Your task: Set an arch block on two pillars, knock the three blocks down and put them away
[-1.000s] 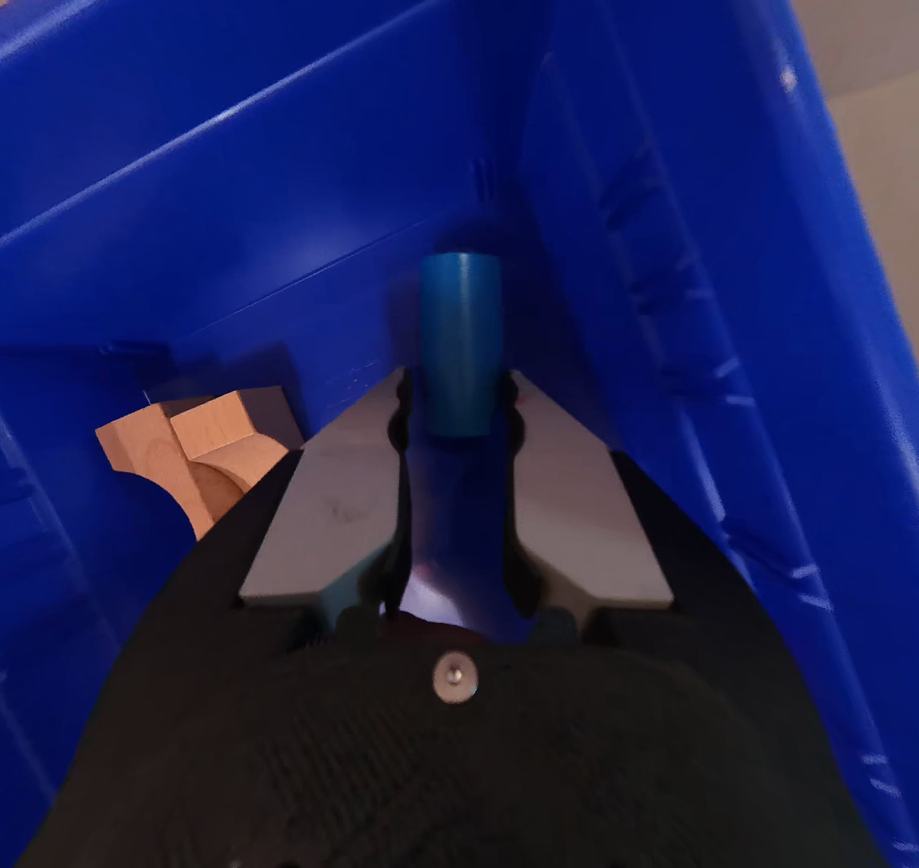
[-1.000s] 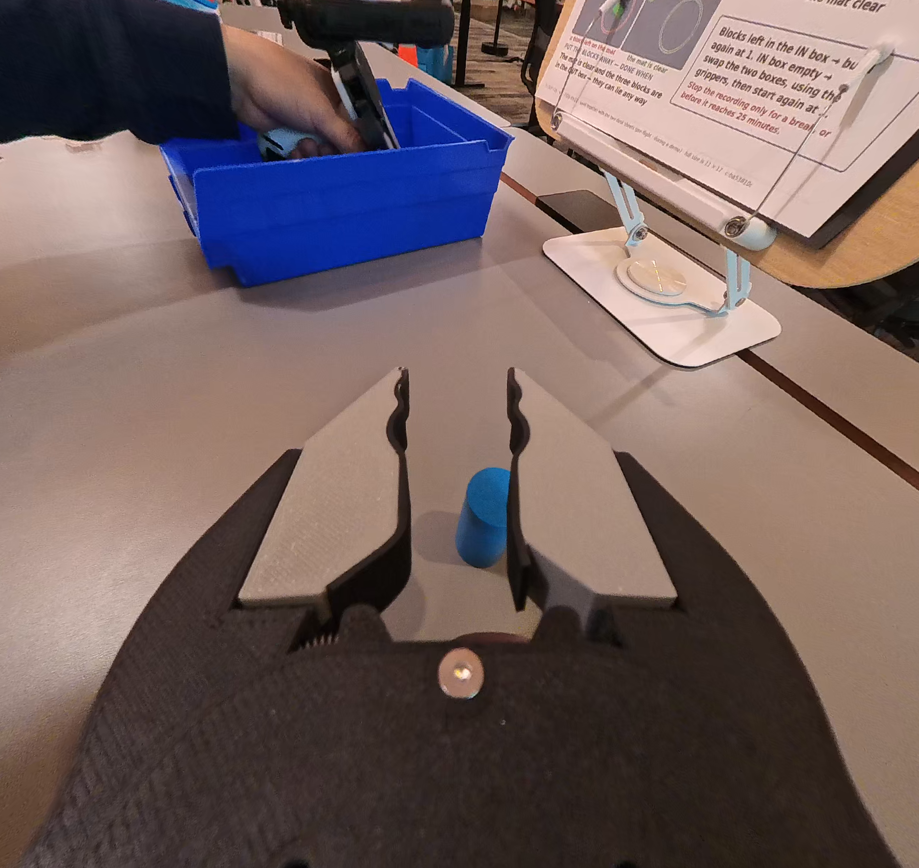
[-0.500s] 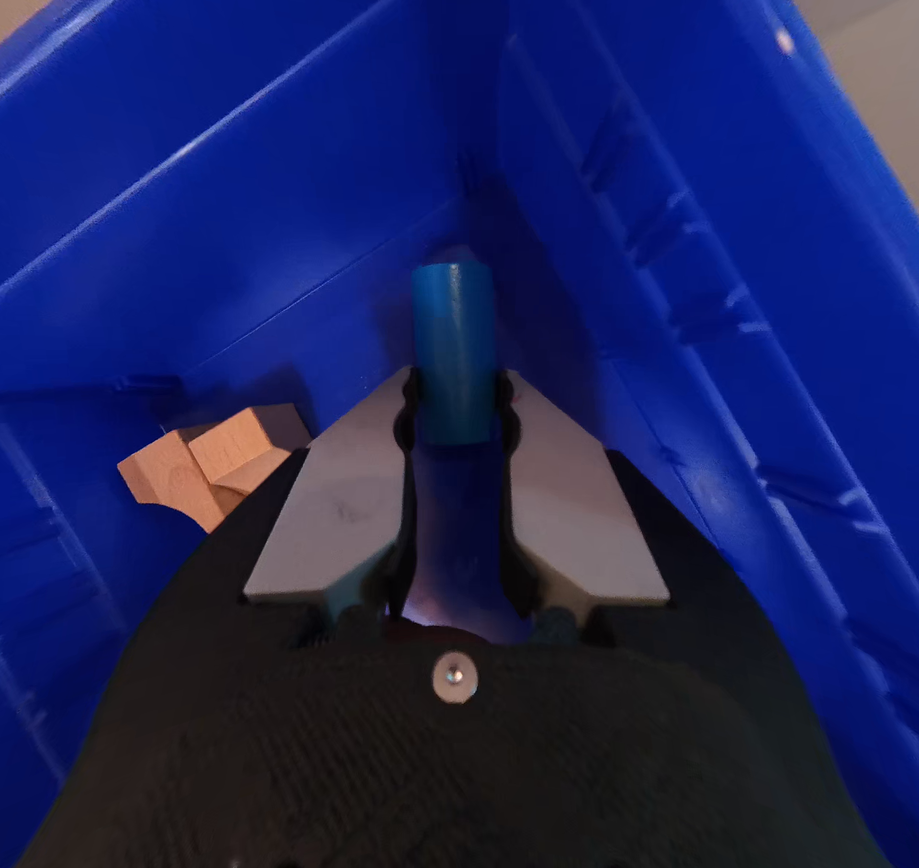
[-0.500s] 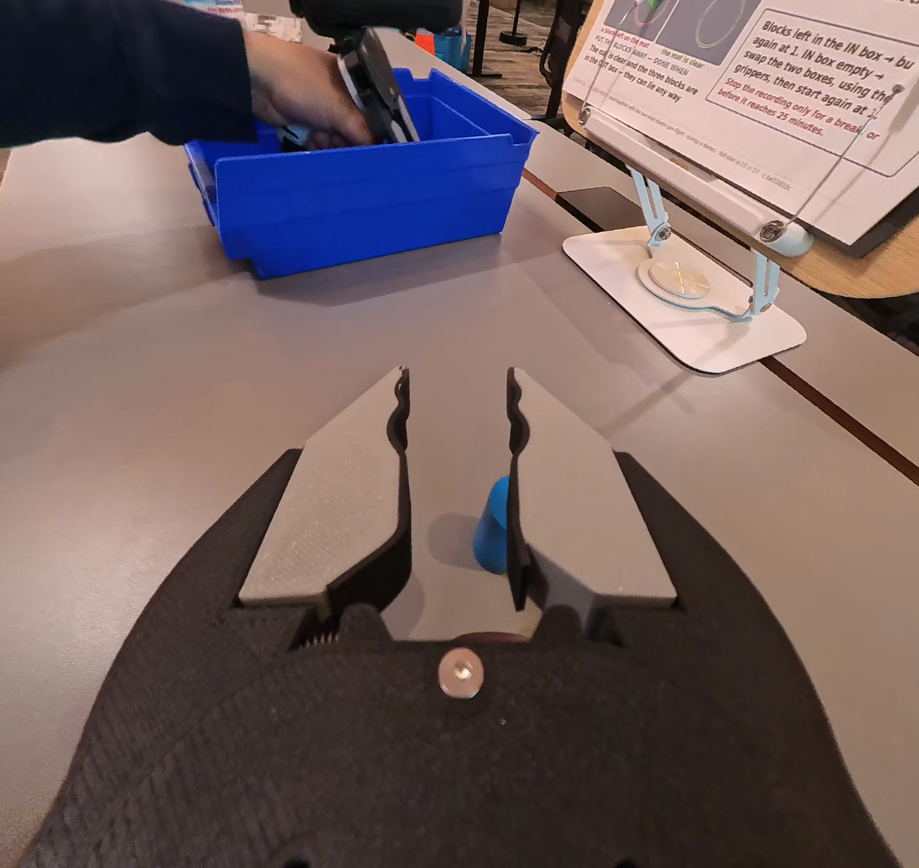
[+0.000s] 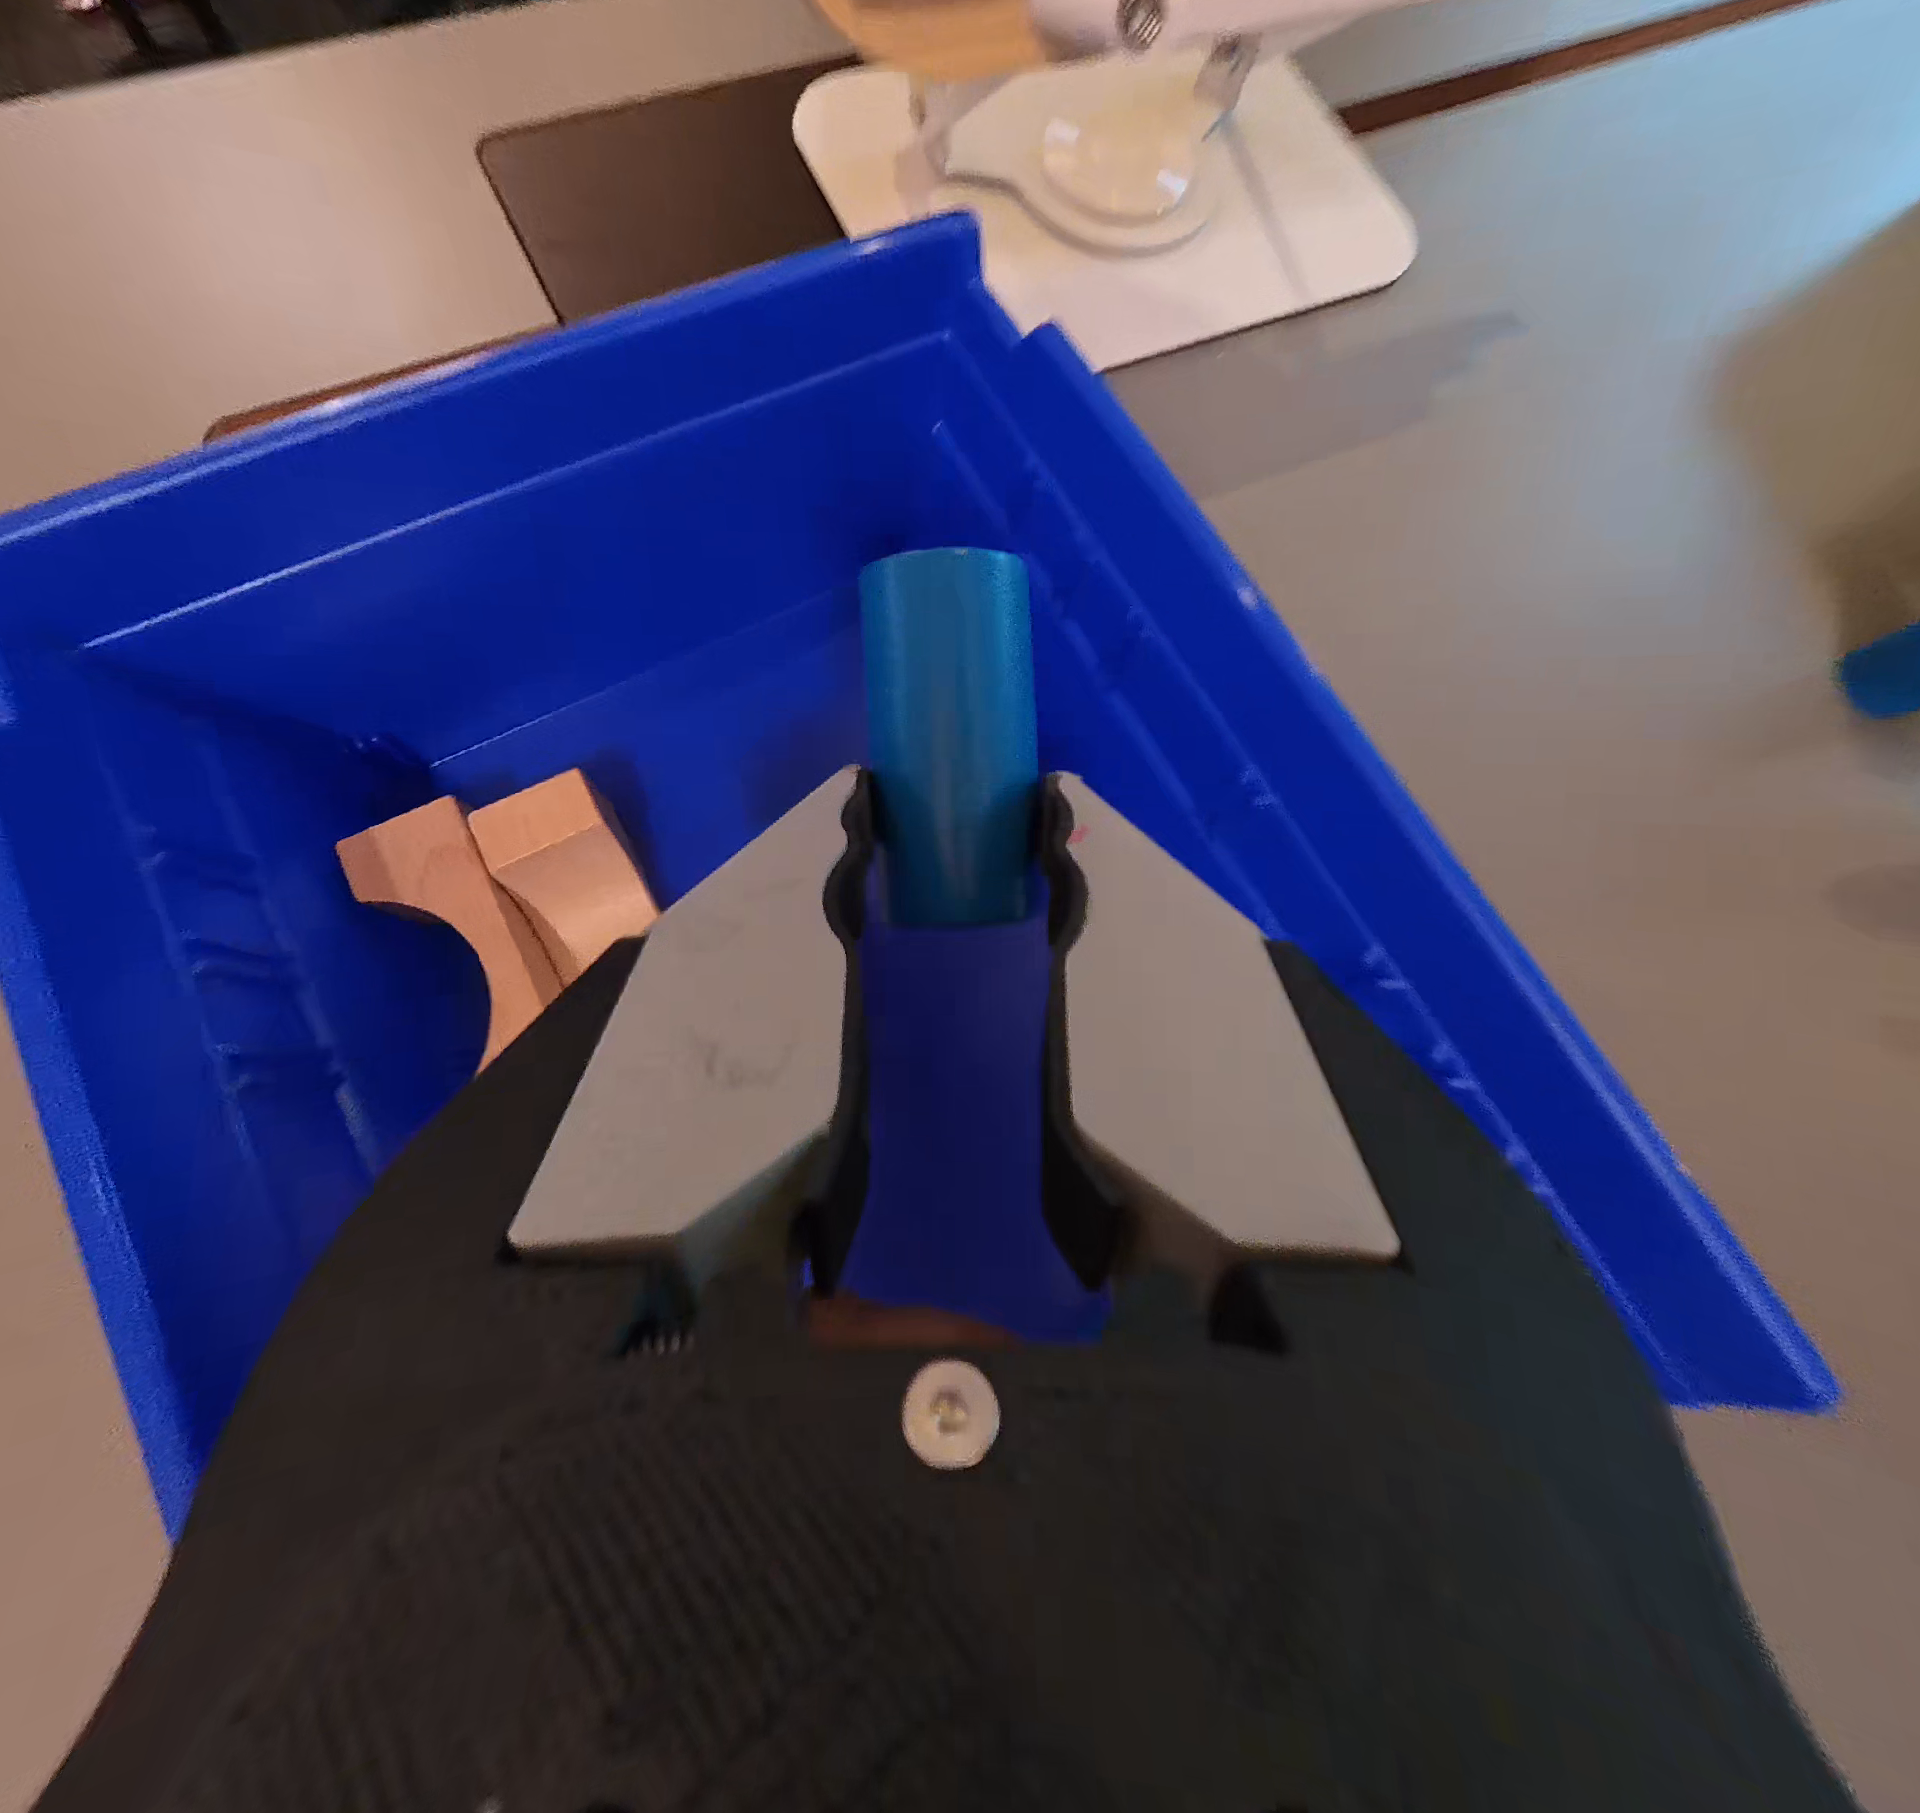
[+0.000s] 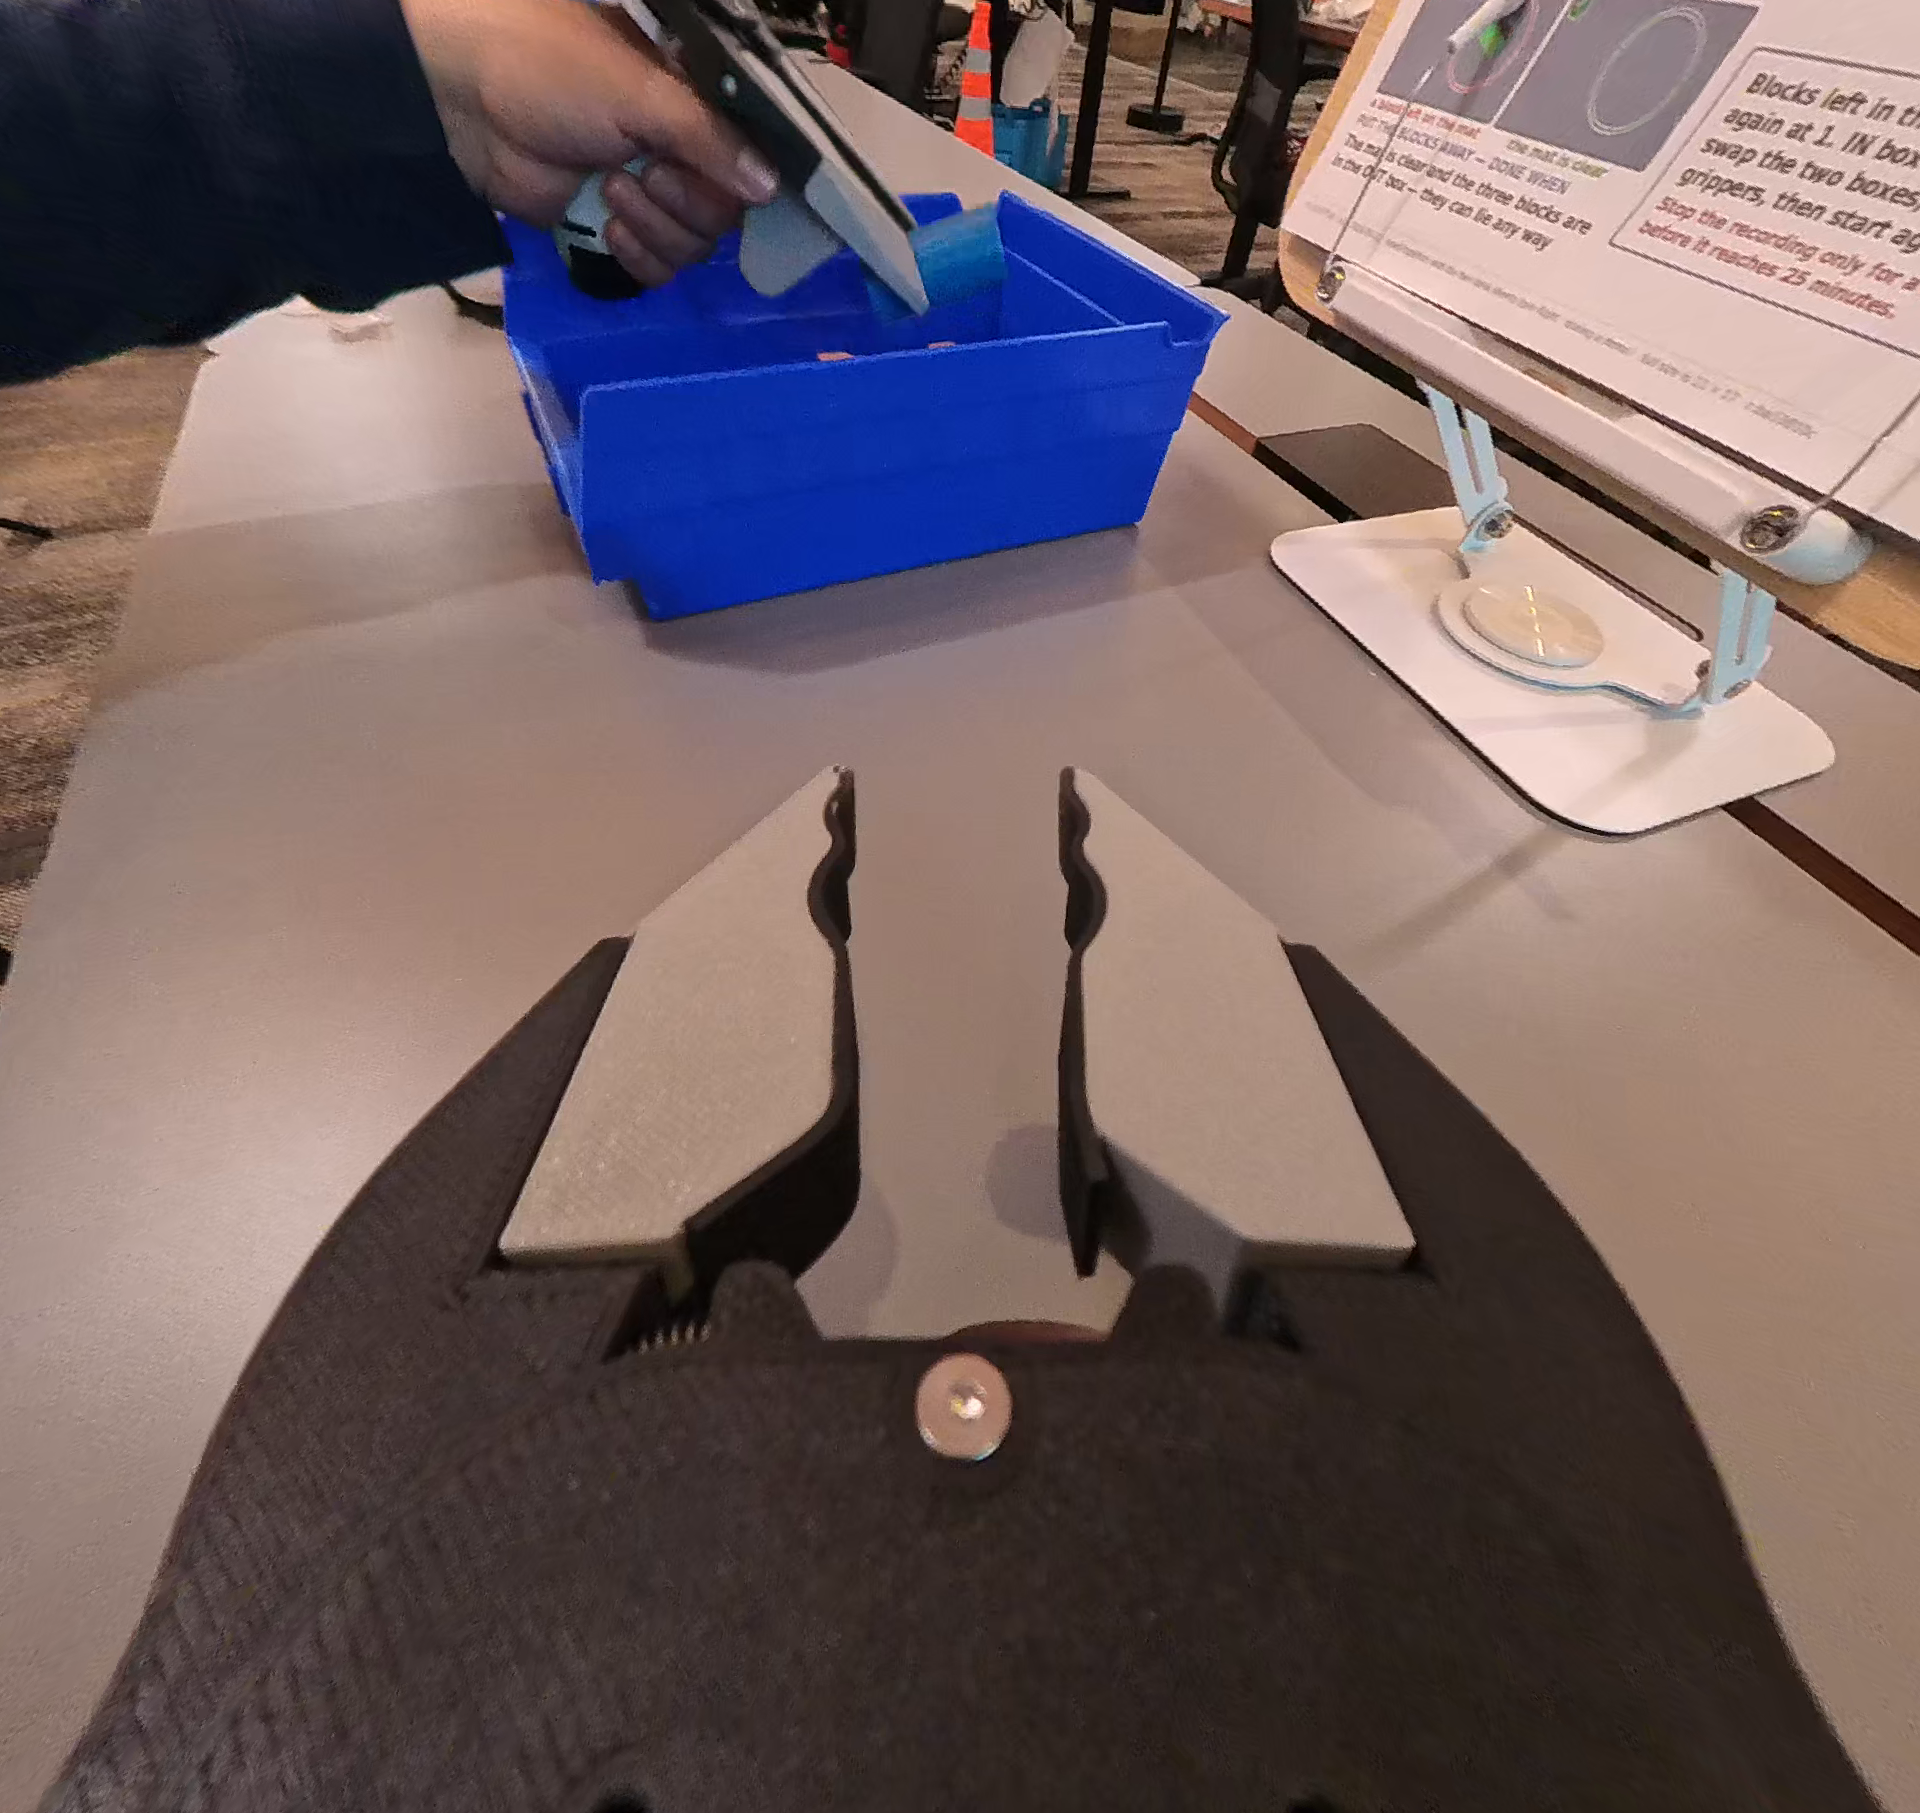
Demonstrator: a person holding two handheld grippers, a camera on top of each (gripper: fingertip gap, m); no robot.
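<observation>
My left gripper (image 5: pixel 954 787) is shut on a blue cylinder pillar (image 5: pixel 948 724), both pads pressed on its lower end, and holds it tilted above the far right corner of the blue bin (image 5: pixel 520 392). A wooden arch block (image 5: pixel 488 880) lies in the bin at the left. The right wrist view shows the same grasp: the left gripper (image 6: pixel 831 205) in a person's hand holds the pillar (image 6: pixel 945 251) over the bin (image 6: pixel 862 464). My right gripper (image 6: pixel 956 787) is open over the grey table with nothing between its fingers. A blurred blue block (image 5: pixel 1886 683) shows at the right edge of the left wrist view.
A white stand (image 6: pixel 1548 683) with an instruction board stands right of the bin; it also shows in the left wrist view (image 5: pixel 1122 194). The grey table (image 6: pixel 416 776) stretches between my right gripper and the bin. A dark inset plate (image 5: pixel 644 194) lies behind the bin. The left gripper's tips are roughly 30 cm from the right gripper's. From my left tips it is roughly 11 cm to the wooden arch block (image 5: pixel 488 880); from my right, 45 cm.
My left gripper's pads closed on the blue pillar inside the bin and lifted it above the rim. The blue pillar that stood between my right gripper's fingers has passed out of that view.
</observation>
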